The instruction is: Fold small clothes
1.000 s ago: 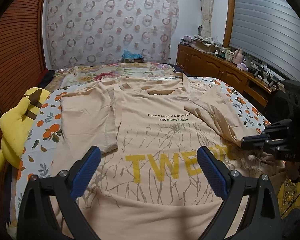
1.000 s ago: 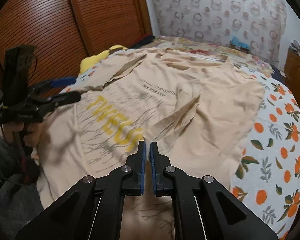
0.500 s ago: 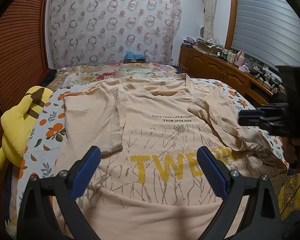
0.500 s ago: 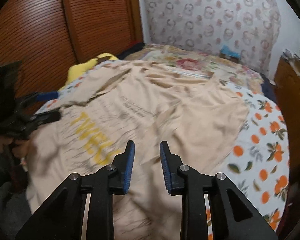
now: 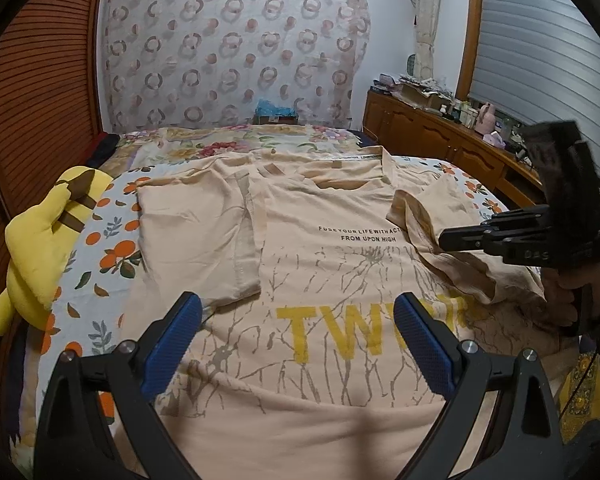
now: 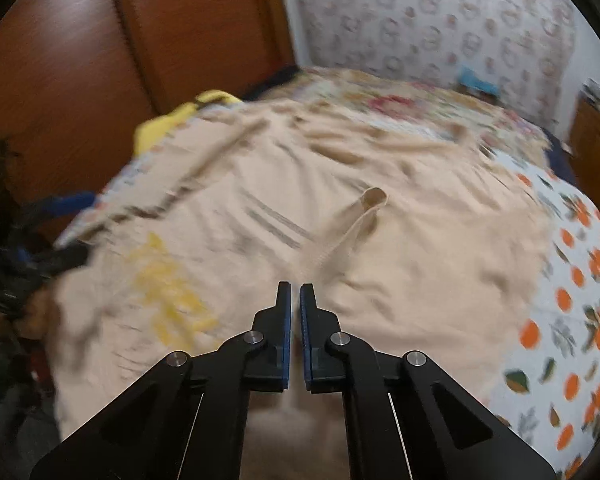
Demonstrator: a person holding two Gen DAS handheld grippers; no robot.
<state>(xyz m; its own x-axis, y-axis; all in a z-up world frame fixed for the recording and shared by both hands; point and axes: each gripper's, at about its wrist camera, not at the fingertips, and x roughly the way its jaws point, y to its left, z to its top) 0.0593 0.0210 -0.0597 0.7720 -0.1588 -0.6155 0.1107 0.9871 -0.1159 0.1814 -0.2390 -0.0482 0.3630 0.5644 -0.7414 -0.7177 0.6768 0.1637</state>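
Observation:
A beige T-shirt (image 5: 340,264) with yellow letters lies face up on the bed; its left sleeve is folded in flat. My left gripper (image 5: 298,300) hovers wide open over the shirt's lower half, nothing between its blue pads. My right gripper (image 6: 295,286) is closing, its jaws nearly together on the hem of the shirt's right sleeve (image 6: 364,216), which runs up as a taut ridge to the tips. In the left wrist view the right gripper (image 5: 446,238) comes in from the right at the rumpled sleeve (image 5: 432,216), held by a hand (image 5: 560,300).
The bed has an orange-print sheet (image 5: 108,248). A yellow plush toy (image 5: 40,240) lies at its left edge by the wooden slatted wall (image 5: 32,100). A cluttered wooden sideboard (image 5: 440,140) runs along the right. A floral blanket (image 5: 236,144) lies beyond the shirt.
The right gripper opened, shifted along the sleeve toward the shirt's collar, and came together again on the sleeve hem. The left gripper stayed open and still.

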